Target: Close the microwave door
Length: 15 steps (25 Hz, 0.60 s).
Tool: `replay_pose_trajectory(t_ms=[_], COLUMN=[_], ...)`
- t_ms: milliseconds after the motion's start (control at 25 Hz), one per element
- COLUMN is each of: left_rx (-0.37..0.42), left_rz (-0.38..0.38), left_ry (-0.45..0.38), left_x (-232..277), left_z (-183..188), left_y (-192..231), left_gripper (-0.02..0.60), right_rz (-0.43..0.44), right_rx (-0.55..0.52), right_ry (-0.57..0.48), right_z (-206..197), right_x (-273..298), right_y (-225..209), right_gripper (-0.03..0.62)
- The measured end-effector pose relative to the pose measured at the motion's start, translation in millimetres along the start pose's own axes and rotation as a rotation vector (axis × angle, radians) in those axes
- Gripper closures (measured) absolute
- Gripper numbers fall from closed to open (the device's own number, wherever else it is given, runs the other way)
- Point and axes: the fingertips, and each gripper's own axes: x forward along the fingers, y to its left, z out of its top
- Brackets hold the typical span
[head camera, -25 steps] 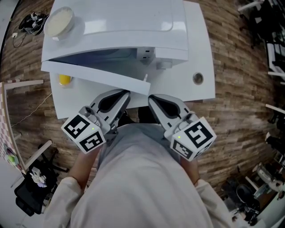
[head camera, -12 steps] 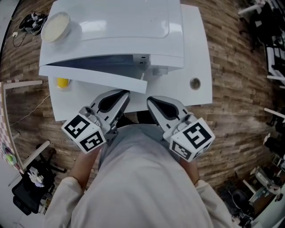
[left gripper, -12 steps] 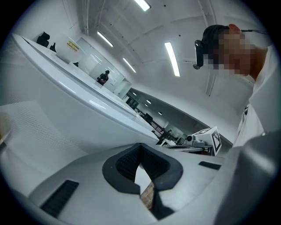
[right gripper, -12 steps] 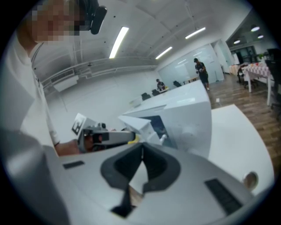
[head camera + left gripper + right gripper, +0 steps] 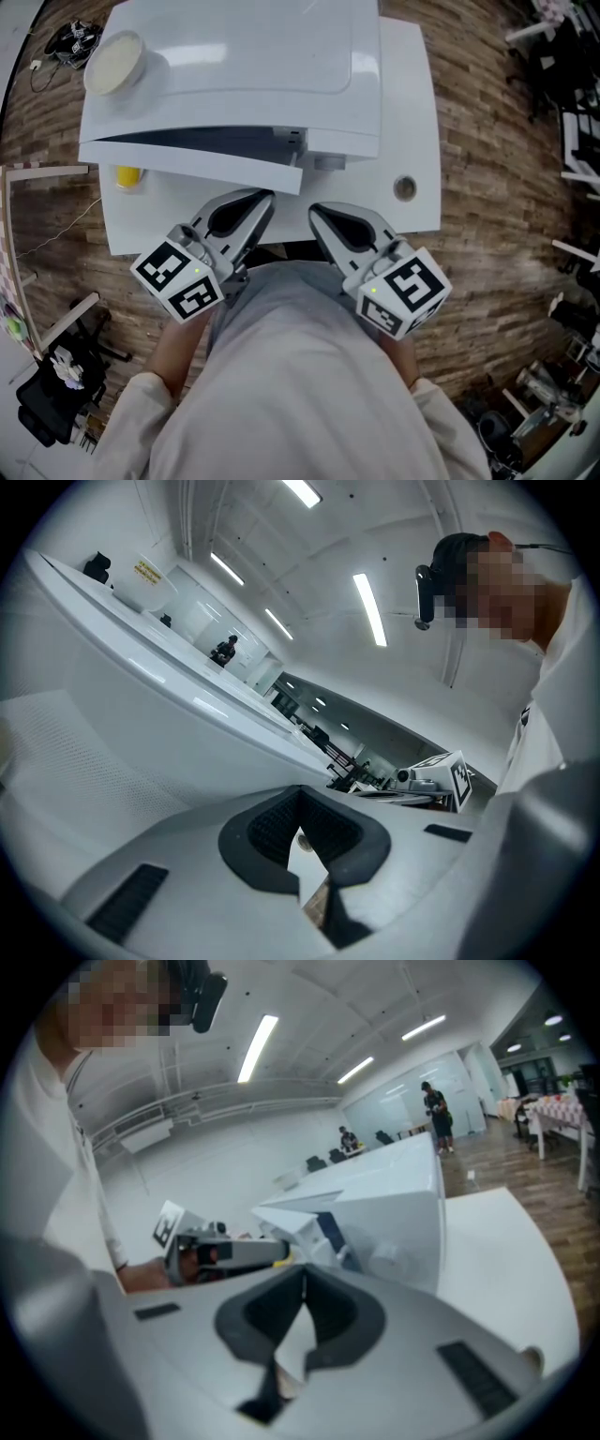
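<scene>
The white microwave (image 5: 262, 56) stands on a white table (image 5: 412, 112) in the head view. Its door (image 5: 187, 161) is ajar, with a narrow dark wedge of a gap, wider towards the right. Both grippers hang close to the person's body at the table's front edge, apart from the door. My left gripper (image 5: 263, 198) is shut and holds nothing; from the left gripper view (image 5: 300, 797) the door (image 5: 141, 714) rises just ahead. My right gripper (image 5: 316, 210) is shut too, and the right gripper view (image 5: 302, 1279) shows the microwave (image 5: 394, 1208) beyond its tips.
A round cream bowl (image 5: 114, 59) rests on the microwave's top left corner. A yellow object (image 5: 127, 175) lies on the table under the door. The table has a round hole (image 5: 404, 187) at the right. Cables (image 5: 61, 39) and chairs ring the wooden floor.
The door has swung closer to the microwave's front and the gap has narrowed. Both grippers stay near the body, shut as before.
</scene>
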Motion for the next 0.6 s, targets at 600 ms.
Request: replay_pose_trajectory(t_ms=[600], left_rx=[-0.009], left_rz=[0.051], left_ry=[-0.051], left_x=[18.8], left_z=[5.2], left_y=[-3.8], left_gripper=[0.568], right_rz=[0.055], right_rx=[-0.023], right_ry=[0.014], right_z=[4.2], right_x=[-7.3], right_y=[-21.3], right_gripper=[0.571])
